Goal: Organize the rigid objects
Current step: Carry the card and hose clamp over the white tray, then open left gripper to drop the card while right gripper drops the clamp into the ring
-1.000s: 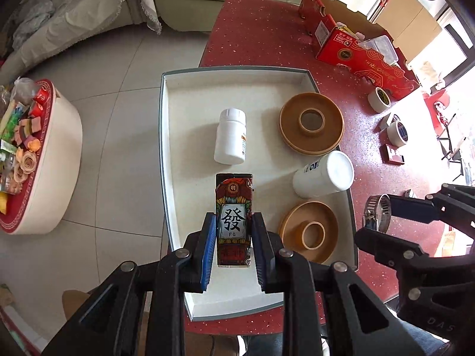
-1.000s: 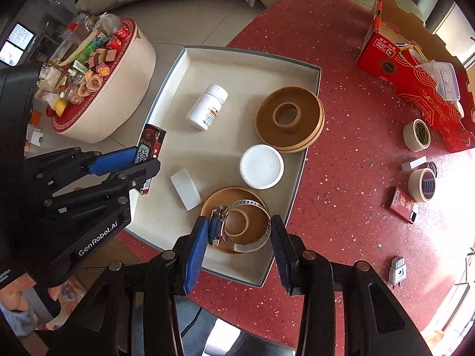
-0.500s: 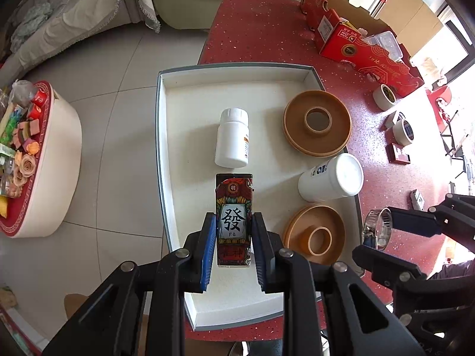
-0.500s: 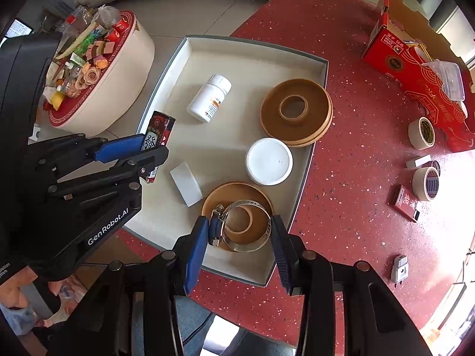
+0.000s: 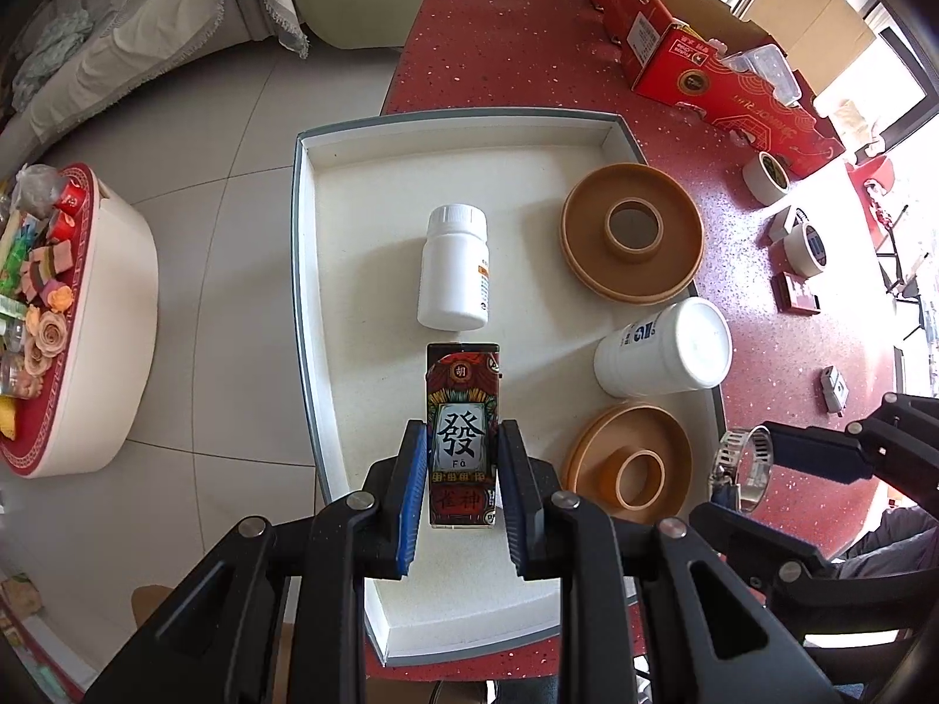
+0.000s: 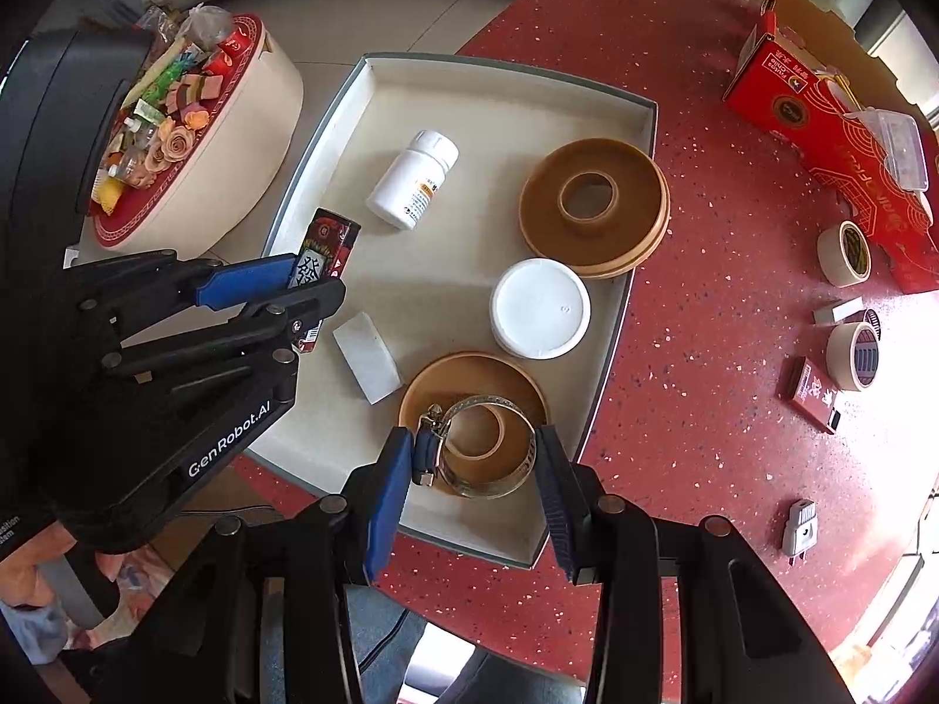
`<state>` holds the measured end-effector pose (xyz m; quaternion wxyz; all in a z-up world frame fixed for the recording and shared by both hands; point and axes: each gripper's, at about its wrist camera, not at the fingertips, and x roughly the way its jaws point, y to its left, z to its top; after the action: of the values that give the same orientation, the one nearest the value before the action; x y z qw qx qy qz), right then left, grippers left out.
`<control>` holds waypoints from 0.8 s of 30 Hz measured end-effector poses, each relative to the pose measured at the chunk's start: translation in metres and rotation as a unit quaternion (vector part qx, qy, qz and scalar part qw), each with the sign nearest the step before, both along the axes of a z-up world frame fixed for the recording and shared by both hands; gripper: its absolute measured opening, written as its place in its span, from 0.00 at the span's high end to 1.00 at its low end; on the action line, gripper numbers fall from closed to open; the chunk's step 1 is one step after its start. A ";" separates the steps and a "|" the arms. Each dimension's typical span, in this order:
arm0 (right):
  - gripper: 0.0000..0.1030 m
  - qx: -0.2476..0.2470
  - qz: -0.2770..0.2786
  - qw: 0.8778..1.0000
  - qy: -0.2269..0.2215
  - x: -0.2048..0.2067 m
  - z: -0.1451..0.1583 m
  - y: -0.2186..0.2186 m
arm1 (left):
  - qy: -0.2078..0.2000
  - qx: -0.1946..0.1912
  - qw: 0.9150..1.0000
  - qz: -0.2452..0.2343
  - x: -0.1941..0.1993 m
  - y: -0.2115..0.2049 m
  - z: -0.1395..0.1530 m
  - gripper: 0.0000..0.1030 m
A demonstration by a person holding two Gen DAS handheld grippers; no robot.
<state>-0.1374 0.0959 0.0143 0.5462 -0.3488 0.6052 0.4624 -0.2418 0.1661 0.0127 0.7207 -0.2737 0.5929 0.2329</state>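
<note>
- Left gripper [image 5: 462, 472]: jaws clamped on the card box [image 5: 463, 428], held above the tray [image 5: 305, 270], near its left rim.
- Right gripper [image 6: 475, 457]: jaws clamped on the hose clamp [image 6: 490, 452], held over the near brown ring [image 6: 469, 381].
- Tray contents: lying pill bottle [image 5: 453, 267], white cup [image 5: 666, 349], far brown ring [image 5: 631, 232], white block [image 6: 367, 356].

Daylight floods in from beyond the red table [image 5: 528, 47], on its far right side, and blows out to white glare there in both views. The tray [image 5: 364, 188] beside it is evenly lit, and things in it cast soft shadows leftward (away from the glare). Focus is sharp at centre; fisheye bending and black vignetting ring the edges.
</note>
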 end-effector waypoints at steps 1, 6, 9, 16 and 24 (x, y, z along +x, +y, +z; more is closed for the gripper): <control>0.58 -0.001 -0.001 1.000 0.001 0.000 -0.001 0.000 | 0.001 -0.001 1.000 -0.001 0.001 0.000 -0.001 0.75; 0.58 -0.007 -0.003 1.000 0.005 -0.001 -0.008 0.003 | 0.007 -0.004 1.000 -0.003 0.005 0.000 -0.005 0.75; 0.58 -0.011 -0.002 1.000 0.008 -0.002 -0.013 0.005 | 0.011 -0.005 1.000 -0.007 0.008 -0.001 -0.008 0.75; 0.58 -0.025 -0.008 1.000 0.017 -0.006 -0.030 0.009 | 0.019 -0.009 1.000 -0.017 0.014 -0.004 -0.018 0.75; 0.29 -0.025 -0.015 0.999 0.028 -0.011 -0.036 0.012 | 0.036 -0.001 0.999 -0.030 0.021 -0.002 -0.027 0.30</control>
<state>-0.1480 0.1082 -0.0217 0.5269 -0.3408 0.6365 0.4484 -0.2206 0.1643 -0.0143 0.7055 -0.2474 0.6266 0.2203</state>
